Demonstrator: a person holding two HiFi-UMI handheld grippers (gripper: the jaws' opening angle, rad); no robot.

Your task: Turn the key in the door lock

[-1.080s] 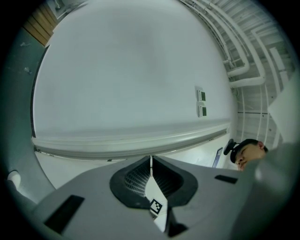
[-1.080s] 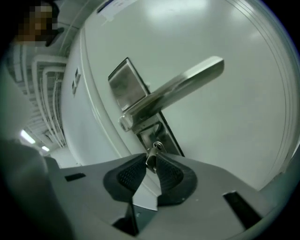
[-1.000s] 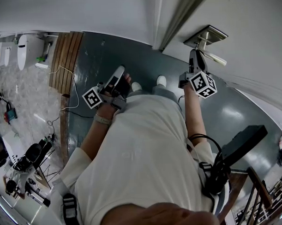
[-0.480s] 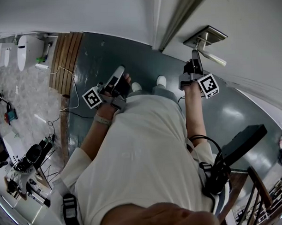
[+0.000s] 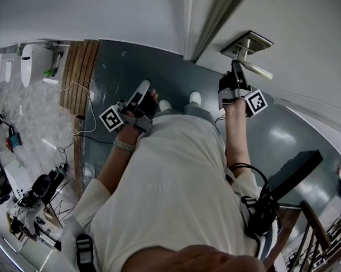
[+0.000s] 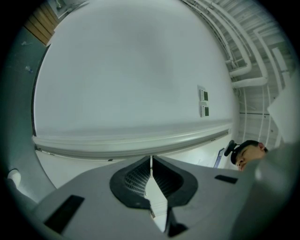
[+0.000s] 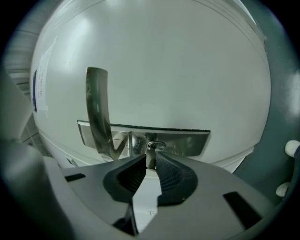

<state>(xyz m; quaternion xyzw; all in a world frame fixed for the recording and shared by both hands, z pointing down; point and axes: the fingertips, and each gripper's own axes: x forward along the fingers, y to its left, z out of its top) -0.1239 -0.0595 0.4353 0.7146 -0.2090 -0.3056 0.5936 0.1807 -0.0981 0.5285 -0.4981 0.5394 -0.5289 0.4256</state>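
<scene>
The silver key (image 7: 150,158) sticks out of the keyhole in the metal lock plate (image 7: 187,140) on the white door. My right gripper (image 7: 150,162) is shut on the key; its jaws have just been closing, with the key between the pads. The door handle (image 7: 97,108) points upward left of the keyhole in the right gripper view. In the head view the right gripper (image 5: 234,69) reaches up to the lock plate (image 5: 246,44) under the handle (image 5: 259,71). My left gripper (image 5: 143,87) is shut on nothing and held near the person's body, facing a white wall (image 6: 131,84).
The door frame (image 5: 214,22) runs left of the lock. Below are dark floor (image 5: 123,67), the person's shoes (image 5: 195,97), a wooden strip (image 5: 78,63), a loose cable (image 5: 83,102) and a toilet (image 5: 34,59). Equipment (image 5: 33,199) crowds the lower left.
My right gripper has rolled about its own axis on the key, so its marker cube has swung round to the right. The left gripper has not moved.
</scene>
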